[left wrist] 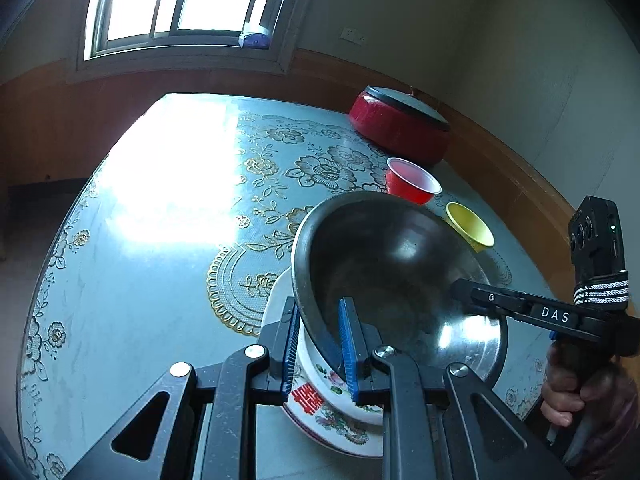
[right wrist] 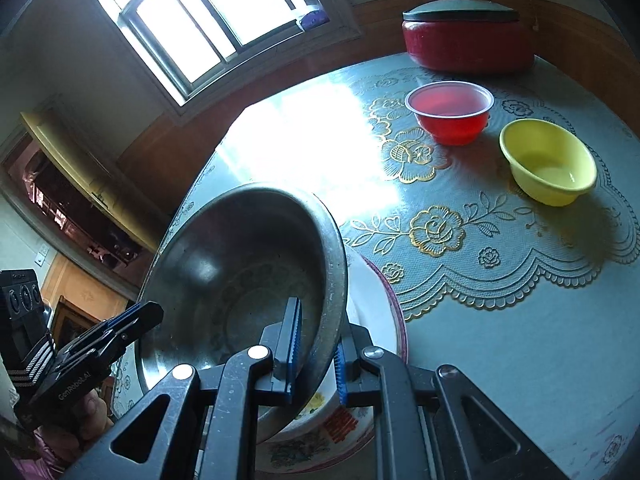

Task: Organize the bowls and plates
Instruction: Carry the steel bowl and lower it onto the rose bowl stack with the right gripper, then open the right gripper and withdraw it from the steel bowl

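A large steel bowl (left wrist: 400, 272) sits tilted in a white floral bowl (left wrist: 320, 396) that rests on a white plate (left wrist: 344, 440). My left gripper (left wrist: 320, 344) is shut on the steel bowl's near rim, one finger inside and one outside. My right gripper (right wrist: 316, 352) is shut on the opposite rim of the steel bowl (right wrist: 240, 272) the same way. The white bowl (right wrist: 316, 412) and plate (right wrist: 388, 320) show under it. The right gripper also shows in the left wrist view (left wrist: 464, 292), and the left gripper in the right wrist view (right wrist: 140, 316).
A red plastic bowl (right wrist: 450, 110) and a yellow bowl (right wrist: 548, 160) stand on the lace-covered round table (right wrist: 500, 320). A red lidded pot (right wrist: 466, 36) stands at the far edge by the wall. Bright window glare covers the table's far left.
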Demonstrator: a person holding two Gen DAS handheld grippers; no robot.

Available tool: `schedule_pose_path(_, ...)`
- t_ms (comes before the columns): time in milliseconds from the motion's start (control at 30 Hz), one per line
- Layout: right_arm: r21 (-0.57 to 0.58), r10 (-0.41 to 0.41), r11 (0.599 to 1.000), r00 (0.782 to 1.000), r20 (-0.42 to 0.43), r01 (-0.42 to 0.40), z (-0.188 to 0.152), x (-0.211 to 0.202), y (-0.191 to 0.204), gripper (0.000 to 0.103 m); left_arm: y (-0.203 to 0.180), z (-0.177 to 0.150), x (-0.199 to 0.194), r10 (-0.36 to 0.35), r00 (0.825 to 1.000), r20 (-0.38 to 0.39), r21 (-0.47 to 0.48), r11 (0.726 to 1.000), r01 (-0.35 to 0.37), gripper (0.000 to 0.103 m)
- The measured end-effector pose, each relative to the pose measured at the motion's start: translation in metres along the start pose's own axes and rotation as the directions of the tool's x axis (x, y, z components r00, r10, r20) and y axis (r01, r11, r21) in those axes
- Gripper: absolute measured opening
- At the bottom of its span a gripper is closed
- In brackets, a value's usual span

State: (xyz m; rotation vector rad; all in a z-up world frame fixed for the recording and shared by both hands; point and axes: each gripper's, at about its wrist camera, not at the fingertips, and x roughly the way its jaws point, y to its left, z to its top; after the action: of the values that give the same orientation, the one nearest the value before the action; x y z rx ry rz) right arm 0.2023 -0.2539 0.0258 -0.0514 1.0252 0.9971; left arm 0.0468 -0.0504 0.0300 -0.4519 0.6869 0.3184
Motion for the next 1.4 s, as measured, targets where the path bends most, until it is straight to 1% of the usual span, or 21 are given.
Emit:
schedule_pose_path(200, -0.011, -0.006, 1.0, 0.999, -0.034, 0.006, -0.002, 0.01, 0.001, 0.013, 0.007, -0.005, 0.009, -0.002, 0.999, -0.032, -0.008, 1.0, 0.002, 0.02)
schedule_pose_path(400, 0.004, -0.022, 1.0, 0.997, -0.071, 0.023, -0.007, 0.021, -0.005, 0.013, 0.011, -0.015, 0.014, -0.014, 0.998, -0.066, -0.02, 1.0, 0.013, 0.02)
schedule_pose_path(467, 0.01, -0.036, 0.999, 0.996, -0.086, 0.037, -0.01, 0.025, -0.008, 0.014, 0.013, -0.017, 0.017, -0.03, 0.996, -0.082, -0.031, 0.999, 0.027, 0.02)
schedule_pose_path(567, 0.025, -0.038, 0.999, 0.995, -0.09, 0.041, -0.01, 0.027, -0.013, 0.014, 0.011, -0.018, 0.017, -0.025, 0.997, -0.076, -0.019, 1.0, 0.024, 0.02)
schedule_pose_path(600, 0.026, -0.038, 0.999, 0.995, -0.09, 0.041, -0.009, 0.027, -0.014, 0.016, 0.012, -0.018, 0.017, -0.031, 0.997, -0.076, -0.022, 0.999, 0.029, 0.02)
schedule_pose_path(867, 0.035, -0.032, 0.999, 0.995, -0.095, 0.035, -0.011, 0.025, -0.011, 0.016, 0.016, -0.017, 0.014, -0.057, 0.995, -0.078, -0.04, 0.998, 0.054, 0.02)
schedule_pose_path(1033, 0.04, -0.03, 0.999, 0.995, -0.091, 0.034, -0.014, 0.022, -0.012, 0.016, 0.014, -0.017, 0.014, -0.052, 0.996, -0.077, -0.025, 0.998, 0.05, 0.02)
schedule_pose_path(1200, 0.014, -0.062, 0.998, 0.995, -0.077, 0.063, -0.017, 0.021, -0.007, 0.014, 0.011, -0.017, 0.015, -0.034, 0.996, -0.077, -0.01, 0.999, 0.033, 0.02)
schedule_pose_path(1400, 0.012, -0.078, 0.997, 0.994, -0.077, 0.079, -0.02, 0.017, -0.004, 0.014, 0.009, -0.018, 0.016, -0.021, 0.997, -0.068, 0.011, 1.0, 0.022, 0.02)
